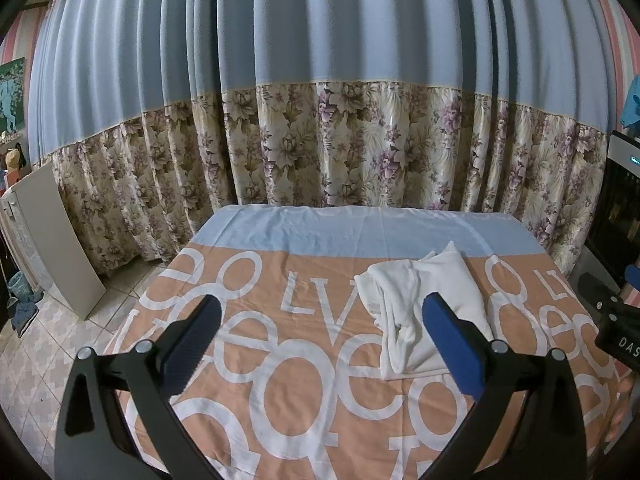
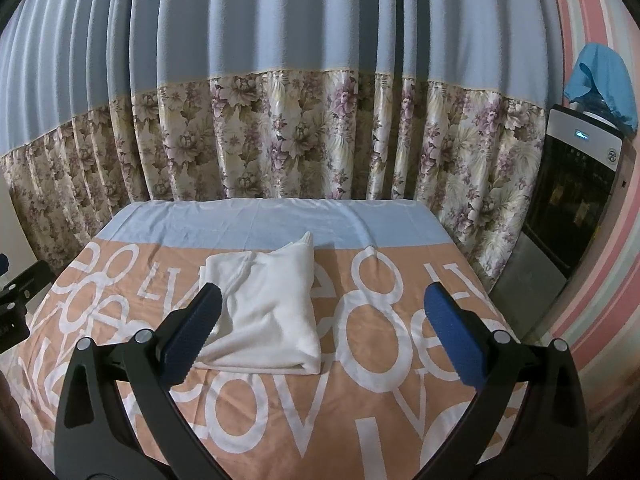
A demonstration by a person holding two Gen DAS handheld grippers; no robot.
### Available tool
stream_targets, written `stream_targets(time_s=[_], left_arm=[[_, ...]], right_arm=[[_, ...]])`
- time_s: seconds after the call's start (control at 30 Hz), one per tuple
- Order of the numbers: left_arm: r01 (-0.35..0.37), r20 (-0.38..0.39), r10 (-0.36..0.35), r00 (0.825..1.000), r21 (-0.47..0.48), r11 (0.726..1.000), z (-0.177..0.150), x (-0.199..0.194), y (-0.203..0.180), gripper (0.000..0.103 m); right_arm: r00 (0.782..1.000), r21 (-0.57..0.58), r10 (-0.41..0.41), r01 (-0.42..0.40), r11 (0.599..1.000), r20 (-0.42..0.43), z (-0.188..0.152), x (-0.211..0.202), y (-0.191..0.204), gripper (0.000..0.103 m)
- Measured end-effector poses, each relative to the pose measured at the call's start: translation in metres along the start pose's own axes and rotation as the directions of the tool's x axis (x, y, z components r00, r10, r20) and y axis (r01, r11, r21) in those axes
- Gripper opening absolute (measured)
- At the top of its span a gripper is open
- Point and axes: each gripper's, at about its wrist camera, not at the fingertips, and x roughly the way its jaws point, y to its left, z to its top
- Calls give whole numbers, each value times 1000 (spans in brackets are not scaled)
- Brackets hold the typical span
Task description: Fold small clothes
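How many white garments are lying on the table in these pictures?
1. A single folded white garment lies on the table, on the peach lettered cloth, toward its far half. Both views show it. A second piece folded inside it could be hidden.

White garment [image 2: 264,312] sits plain and unpatterned on a peach-orange sheet [image 2: 280,420] printed with big white letters, and a pale blue band [image 2: 240,220] runs along the sheet's far edge. Behind it, the curtain [image 2: 280,32] is powder blue up top, and its lower border [image 2: 280,136] goes cream with beige and mauve flowers. Right tongs [image 2: 324,336]: black arms, blue ribbed pads. Left tongs [image 1: 320,340] match, black with blue. Wall [image 2: 592,40] at right carries pink, white and pale green stripes, with a bright blue cloth [image 2: 604,80] against it.
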Motion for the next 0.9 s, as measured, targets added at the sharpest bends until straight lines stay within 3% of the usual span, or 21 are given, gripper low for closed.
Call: stream_targets(time_s=[0.9], left_arm=[[11,-5,-11,1000,10,1000,-4,3,-2,101]], right_arm=[[1000,-3,-1,1,1000,-4,-2,4,3,100]])
